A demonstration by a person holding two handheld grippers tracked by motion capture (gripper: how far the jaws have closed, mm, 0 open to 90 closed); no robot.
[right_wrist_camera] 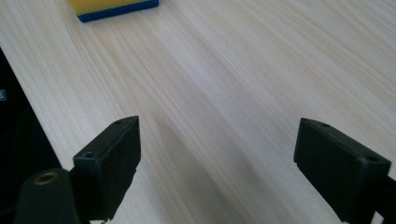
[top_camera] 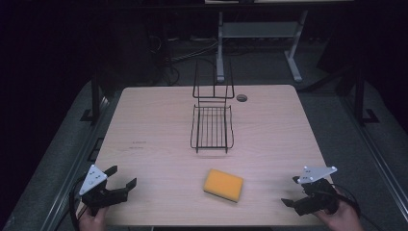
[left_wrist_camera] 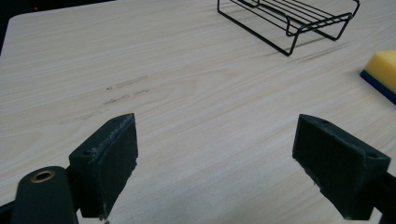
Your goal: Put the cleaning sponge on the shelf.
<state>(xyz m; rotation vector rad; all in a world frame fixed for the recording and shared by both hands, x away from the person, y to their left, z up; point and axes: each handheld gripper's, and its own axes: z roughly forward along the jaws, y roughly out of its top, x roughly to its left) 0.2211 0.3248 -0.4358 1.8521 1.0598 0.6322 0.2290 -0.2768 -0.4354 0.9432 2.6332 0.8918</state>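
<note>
While flat, sponge [top_camera: 223, 185] (yellow up), long axis left-right.

I'm seeing the pale wooden worktop [top_camera: 159, 125] taking up the middle of the high view, with a round cable hole [top_camera: 241, 97] sitting near its far edge. Behind it, at the top of the frame, a grey metal stand [top_camera: 260, 33] is standing on the dark floor beside tangled cables [top_camera: 187, 53].
</note>
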